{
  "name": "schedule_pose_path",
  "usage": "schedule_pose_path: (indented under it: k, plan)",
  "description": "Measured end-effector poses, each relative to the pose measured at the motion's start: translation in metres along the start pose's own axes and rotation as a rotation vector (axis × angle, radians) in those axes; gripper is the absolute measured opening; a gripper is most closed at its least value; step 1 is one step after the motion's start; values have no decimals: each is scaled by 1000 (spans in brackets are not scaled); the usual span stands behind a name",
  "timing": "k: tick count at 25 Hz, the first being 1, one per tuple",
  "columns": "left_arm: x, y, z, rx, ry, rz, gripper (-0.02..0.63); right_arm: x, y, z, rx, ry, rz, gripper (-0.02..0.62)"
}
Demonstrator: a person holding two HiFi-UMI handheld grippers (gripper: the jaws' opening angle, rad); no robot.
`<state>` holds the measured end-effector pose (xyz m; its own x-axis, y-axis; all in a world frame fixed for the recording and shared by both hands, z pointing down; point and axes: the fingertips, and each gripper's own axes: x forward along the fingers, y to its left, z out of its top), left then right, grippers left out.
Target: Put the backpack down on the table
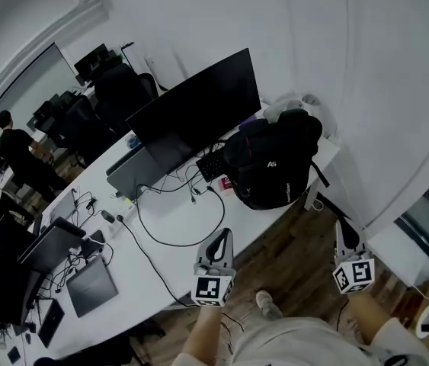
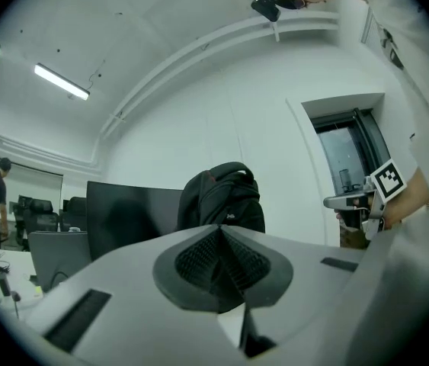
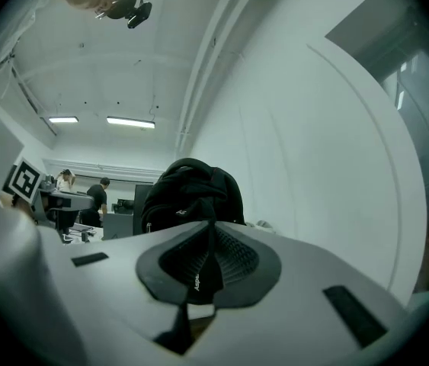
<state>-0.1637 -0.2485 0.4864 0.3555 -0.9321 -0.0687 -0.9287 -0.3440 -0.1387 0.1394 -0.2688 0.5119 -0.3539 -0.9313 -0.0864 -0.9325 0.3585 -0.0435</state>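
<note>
The black backpack stands upright on the right end of the white table, apart from both grippers. It shows beyond the jaws in the left gripper view and the right gripper view. My left gripper hangs off the table's front edge, jaws shut with nothing between them. My right gripper is over the wooden floor to the right of the table. Its pads are closed on a narrow black strap with white lettering. I cannot trace that strap back to the bag.
A large dark monitor and a keyboard stand just left of the backpack, with cables looping across the tabletop. Laptops lie further left. A white wall runs behind. A person stands far off by office chairs.
</note>
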Motion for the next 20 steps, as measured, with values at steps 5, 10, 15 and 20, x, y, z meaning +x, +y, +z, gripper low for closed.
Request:
schedule_pose_path:
  k: [5,10,15,20]
  plan:
    - [-51,-53,18,14,-7,10,9,-76,-8,9,-12,1,-4,29]
    - [-113,-114,22,-8,-1,8,9,-162,-13,18,-9,6,10,28]
    - [-174,-157,22,-48,35,37,9,-231,-10,21,-8,17,25,29]
    - [-214,-182,27,-80,45,47,9,-280,-5,30,8,15,35,29]
